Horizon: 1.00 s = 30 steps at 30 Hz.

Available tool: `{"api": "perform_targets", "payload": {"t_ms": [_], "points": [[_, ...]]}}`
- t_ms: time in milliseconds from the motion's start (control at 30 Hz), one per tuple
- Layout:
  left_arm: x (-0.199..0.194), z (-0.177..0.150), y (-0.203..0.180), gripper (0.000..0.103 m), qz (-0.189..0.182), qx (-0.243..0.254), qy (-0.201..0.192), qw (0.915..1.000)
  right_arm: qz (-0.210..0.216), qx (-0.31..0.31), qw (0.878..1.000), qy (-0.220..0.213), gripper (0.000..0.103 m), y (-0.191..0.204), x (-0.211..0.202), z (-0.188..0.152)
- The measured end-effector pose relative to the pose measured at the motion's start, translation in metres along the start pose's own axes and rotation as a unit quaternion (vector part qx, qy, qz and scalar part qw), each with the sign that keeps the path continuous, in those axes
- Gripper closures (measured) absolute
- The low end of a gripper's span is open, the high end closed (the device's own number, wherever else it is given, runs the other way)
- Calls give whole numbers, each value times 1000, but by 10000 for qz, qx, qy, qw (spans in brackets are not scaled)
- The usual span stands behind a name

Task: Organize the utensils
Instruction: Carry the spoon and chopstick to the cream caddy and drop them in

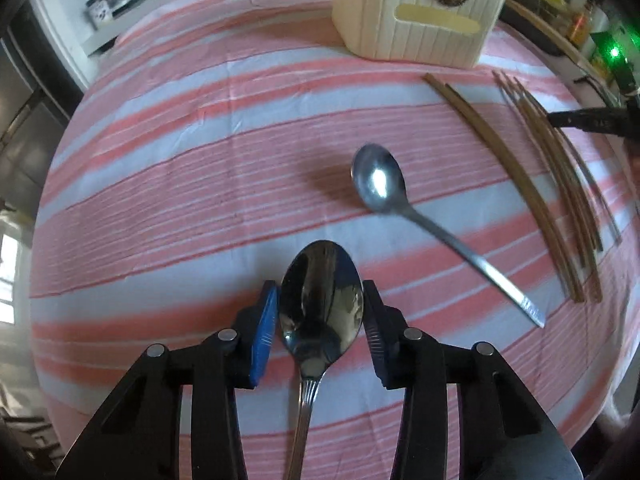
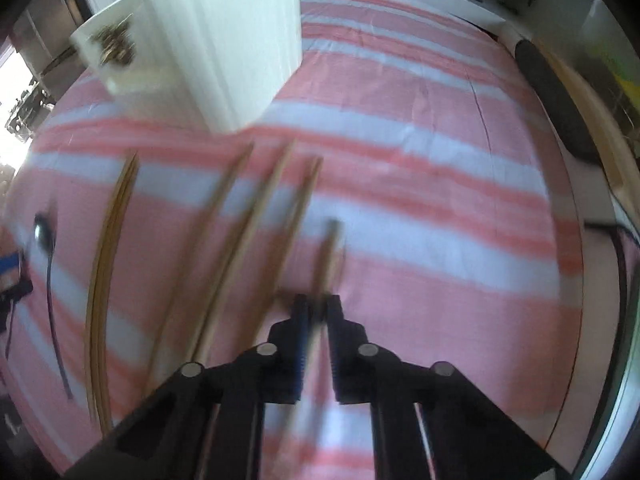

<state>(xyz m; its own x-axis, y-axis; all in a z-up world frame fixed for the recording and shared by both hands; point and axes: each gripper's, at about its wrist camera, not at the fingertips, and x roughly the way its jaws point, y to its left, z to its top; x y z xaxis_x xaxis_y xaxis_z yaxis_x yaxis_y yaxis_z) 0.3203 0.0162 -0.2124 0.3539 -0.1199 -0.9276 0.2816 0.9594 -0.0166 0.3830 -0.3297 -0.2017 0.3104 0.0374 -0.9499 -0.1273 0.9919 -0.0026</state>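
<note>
In the left wrist view, the left gripper [image 1: 320, 320] has its jaws clamped on the bowl of a dark steel spoon [image 1: 318, 312], above the striped tabletop [image 1: 180, 184]; a second spoon [image 1: 380, 184] lies ahead, with chopsticks [image 1: 532, 196] to its right and a cream utensil holder [image 1: 412, 16] beyond. In the blurred right wrist view, the right gripper [image 2: 318, 312] is closed on one chopstick [image 2: 329, 248], with more chopsticks [image 2: 248, 232] lying to its left.

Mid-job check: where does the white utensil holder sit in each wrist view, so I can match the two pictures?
Left wrist: the holder stands at top centre-right, at the far end of the striped cloth.
Right wrist: the holder stands at top left, blurred, above the chopsticks.
Shared landmark: the loose spoon lies right of centre in the left view and at the far left edge in the right view.
</note>
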Motion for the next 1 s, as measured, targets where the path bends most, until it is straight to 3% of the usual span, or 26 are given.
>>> {"api": "perform_targets", "payload": {"t_ms": [133, 300, 567, 800, 1000], "points": [[-11, 3, 12, 62, -74, -306, -236, 9992, 318, 359, 9974, -547, 96, -8, -29, -4], [-61, 2, 19, 62, -366, -509, -861, 9943, 774, 465, 9846, -1497, 96, -6, -110, -40], [-127, -1, 26, 62, -815, -690, -1583, 9816, 464, -14, 9592, -2790, 96, 14, -197, -79], [-169, 27, 33, 62, -1105, -787, -1942, 9715, 440, 63, 9380, -3438, 96, 16, -231, -54], [-231, 98, 31, 62, -1289, -683, -2516, 9568, 545, -23, 9189, -3907, 96, 26, -265, 3]]}}
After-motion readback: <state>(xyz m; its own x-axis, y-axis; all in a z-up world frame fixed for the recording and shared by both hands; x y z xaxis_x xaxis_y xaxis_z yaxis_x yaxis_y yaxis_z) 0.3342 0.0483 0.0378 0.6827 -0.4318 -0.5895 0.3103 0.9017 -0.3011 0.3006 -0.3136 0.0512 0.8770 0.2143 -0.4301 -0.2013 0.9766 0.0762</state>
